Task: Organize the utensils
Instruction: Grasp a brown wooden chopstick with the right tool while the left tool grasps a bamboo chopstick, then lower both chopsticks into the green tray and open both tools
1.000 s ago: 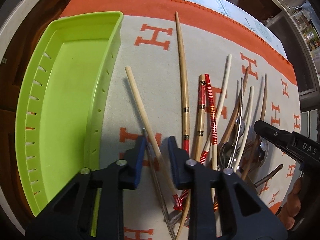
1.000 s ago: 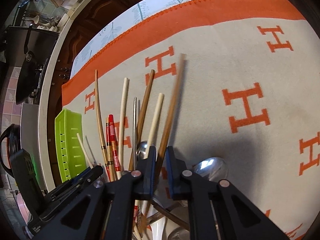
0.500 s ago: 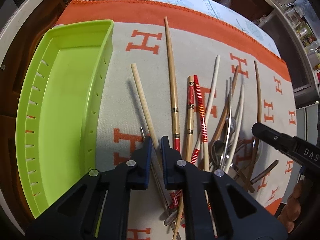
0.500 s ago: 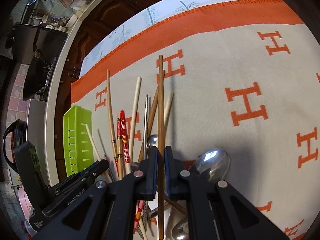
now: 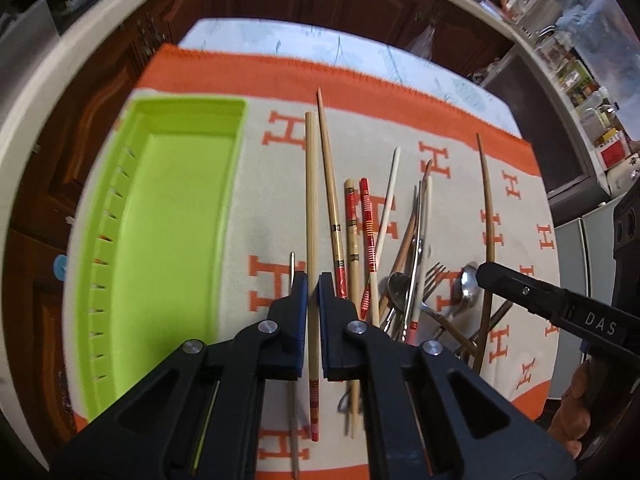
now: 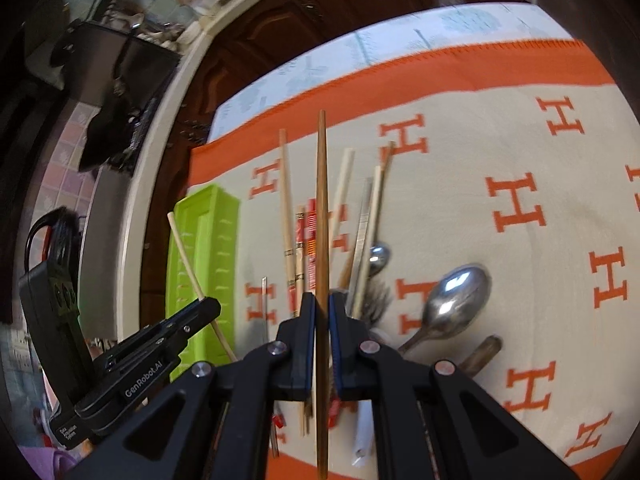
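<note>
My left gripper (image 5: 313, 280) is shut on a pale bamboo chopstick (image 5: 310, 200) with a red striped end, held above the cloth. The lime green tray (image 5: 160, 216) lies just left of it, with nothing inside. In the right wrist view my right gripper (image 6: 322, 300) is shut on a dark brown chopstick (image 6: 321, 200), lifted over the pile. The same brown chopstick (image 5: 486, 200) and the right gripper's fingers (image 5: 500, 280) show at the right of the left wrist view. Several chopsticks, a fork (image 5: 432, 280) and a large spoon (image 6: 460, 296) lie jumbled on the cloth.
A cream cloth (image 6: 500, 140) with orange H letters and an orange border covers the table. Dark wooden cabinets and a white counter edge (image 5: 48, 80) curve behind it. Kitchen clutter lines the far counter. A person's hand (image 5: 572, 412) grips the right tool.
Both grippers have risen from the pile, each carrying a chopstick. The left closed on the pale one and swung it upright beside the tray; the right lifted the brown one.
</note>
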`<state>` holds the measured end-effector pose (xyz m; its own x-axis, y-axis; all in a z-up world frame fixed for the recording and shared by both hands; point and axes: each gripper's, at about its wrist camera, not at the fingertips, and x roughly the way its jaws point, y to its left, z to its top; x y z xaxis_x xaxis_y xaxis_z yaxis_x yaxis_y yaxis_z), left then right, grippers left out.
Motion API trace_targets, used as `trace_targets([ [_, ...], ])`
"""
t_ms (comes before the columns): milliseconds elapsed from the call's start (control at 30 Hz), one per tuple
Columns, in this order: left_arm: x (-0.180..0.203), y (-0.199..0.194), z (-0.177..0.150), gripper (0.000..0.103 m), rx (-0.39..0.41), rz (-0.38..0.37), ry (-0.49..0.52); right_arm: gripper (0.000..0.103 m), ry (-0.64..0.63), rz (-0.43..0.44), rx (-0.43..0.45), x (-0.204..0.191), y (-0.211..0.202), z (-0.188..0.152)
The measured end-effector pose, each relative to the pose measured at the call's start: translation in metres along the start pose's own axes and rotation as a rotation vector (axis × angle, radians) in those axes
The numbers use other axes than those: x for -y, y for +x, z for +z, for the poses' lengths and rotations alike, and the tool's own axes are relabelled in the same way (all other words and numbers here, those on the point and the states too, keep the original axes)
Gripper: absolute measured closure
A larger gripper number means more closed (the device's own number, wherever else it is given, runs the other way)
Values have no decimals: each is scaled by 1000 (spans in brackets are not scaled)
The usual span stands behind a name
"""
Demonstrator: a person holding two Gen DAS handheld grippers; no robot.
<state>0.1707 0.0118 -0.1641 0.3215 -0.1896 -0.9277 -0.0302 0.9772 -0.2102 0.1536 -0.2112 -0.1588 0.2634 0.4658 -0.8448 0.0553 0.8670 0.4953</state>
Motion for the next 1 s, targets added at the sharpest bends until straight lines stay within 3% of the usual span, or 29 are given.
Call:
trace_targets([
  [267, -33, -70, -13, 100, 88, -59, 14, 96, -113, 24, -7, -63, -3, -17],
  [533, -78, -128, -14, 100, 196, 42, 25, 96, -158, 120, -48, -128, 37, -28],
  [700, -102, -127, -2, 100, 197, 94, 36, 96, -154, 144, -62, -155, 73, -29],
  [1000, -129, -65, 5, 99, 82, 155, 28, 94, -121, 87, -106, -148, 115, -18],
])
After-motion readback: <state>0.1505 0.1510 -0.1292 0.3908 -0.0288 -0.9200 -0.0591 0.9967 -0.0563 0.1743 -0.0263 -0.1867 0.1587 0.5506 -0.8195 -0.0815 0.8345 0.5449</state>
